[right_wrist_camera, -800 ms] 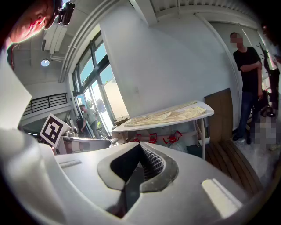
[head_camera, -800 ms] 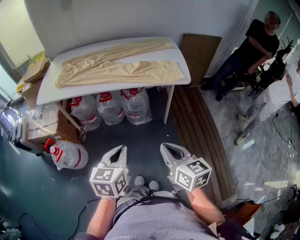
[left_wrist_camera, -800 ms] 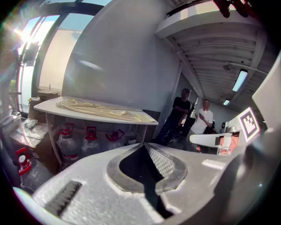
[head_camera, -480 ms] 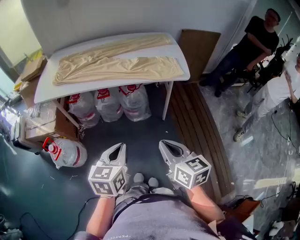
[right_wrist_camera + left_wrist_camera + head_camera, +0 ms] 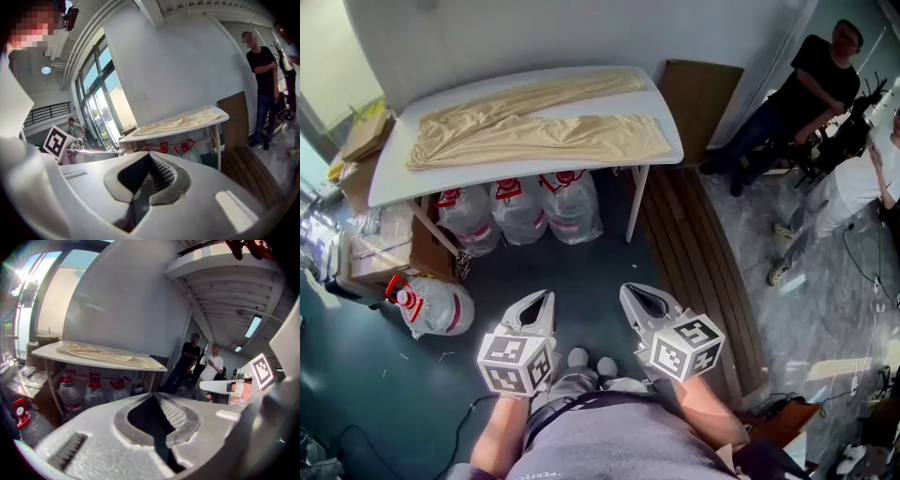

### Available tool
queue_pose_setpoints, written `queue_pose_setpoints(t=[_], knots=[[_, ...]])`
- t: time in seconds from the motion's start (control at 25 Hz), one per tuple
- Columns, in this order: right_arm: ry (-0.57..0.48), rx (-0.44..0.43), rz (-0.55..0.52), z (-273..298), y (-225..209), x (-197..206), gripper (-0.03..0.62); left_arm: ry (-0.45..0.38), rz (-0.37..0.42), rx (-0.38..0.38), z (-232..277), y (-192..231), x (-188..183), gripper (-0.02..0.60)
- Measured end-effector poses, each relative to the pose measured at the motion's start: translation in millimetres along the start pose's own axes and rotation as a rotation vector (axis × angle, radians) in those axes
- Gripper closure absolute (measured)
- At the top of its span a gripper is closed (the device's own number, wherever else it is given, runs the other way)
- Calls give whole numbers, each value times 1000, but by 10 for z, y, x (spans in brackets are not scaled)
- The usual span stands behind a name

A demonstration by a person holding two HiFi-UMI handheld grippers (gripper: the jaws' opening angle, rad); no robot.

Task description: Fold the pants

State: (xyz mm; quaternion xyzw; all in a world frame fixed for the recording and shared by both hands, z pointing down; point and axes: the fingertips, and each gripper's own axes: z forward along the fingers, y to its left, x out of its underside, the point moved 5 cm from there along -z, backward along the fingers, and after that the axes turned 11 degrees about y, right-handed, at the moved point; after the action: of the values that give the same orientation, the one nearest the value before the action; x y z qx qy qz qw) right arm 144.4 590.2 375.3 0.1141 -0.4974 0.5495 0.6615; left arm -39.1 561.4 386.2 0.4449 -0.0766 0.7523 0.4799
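- The table (image 5: 390, 178) stands at the far side, well apart from both grippers, and dark floor has to be crossed first. If the approach is made too quickly, its near edge can be struck and the top can be shaken.
- The pants (image 5: 534, 131) are laid flat along the table, with the waist at the left and the two legs stretched to the right, a narrow gap between them. The cloth looks thin and smooth, so it is judged that only the upper layer may be pinched, or that the fabric may be dragged into wrinkles instead of being lifted. The end of the near leg lies close to the right near corner, so it can be pulled over the edge if it is tugged too hard.
- The water jugs (image 5: 520, 214) are stored under the table, near its front. They can be kicked when the table is approached closely.
- The left gripper (image 5: 543, 302) and the right gripper (image 5: 633, 300) are held low and near, side by side. Their jaws are pressed together, and nothing is held between them. If the jaws are not opened before the cloth is reached, the fabric will only be pushed, not taken.
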Motion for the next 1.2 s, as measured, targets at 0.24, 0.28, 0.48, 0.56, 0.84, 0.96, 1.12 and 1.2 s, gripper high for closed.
queue_pose_setpoints(t=[0.24,0.28,0.48,0.56,0.84,0.96,1.12,1.2], knots=[[15,7,-4,81,0,-8,594,9,-9,-7,0,119,13,588],[18,7,-4,99,6,-18,594,11,-10,-7,2,144,13,588],[33,15,-10,217,18,-65,593,15,-5,3,19,265,-27,586],[36,15,-12,293,47,-99,594,19,8,1,16,343,-57,586],[34,17,-23,583,118,-264,594,2,8,1,17,655,-194,586],[41,12,-27,702,104,-312,593,-2,-6,-15,43,770,-220,586],[56,7,-21,885,-4,-408,593,-3,-29,-36,124,918,-288,585],[62,-1,-25,1006,-57,-490,594,-7,-37,-46,193,1015,-357,585]])
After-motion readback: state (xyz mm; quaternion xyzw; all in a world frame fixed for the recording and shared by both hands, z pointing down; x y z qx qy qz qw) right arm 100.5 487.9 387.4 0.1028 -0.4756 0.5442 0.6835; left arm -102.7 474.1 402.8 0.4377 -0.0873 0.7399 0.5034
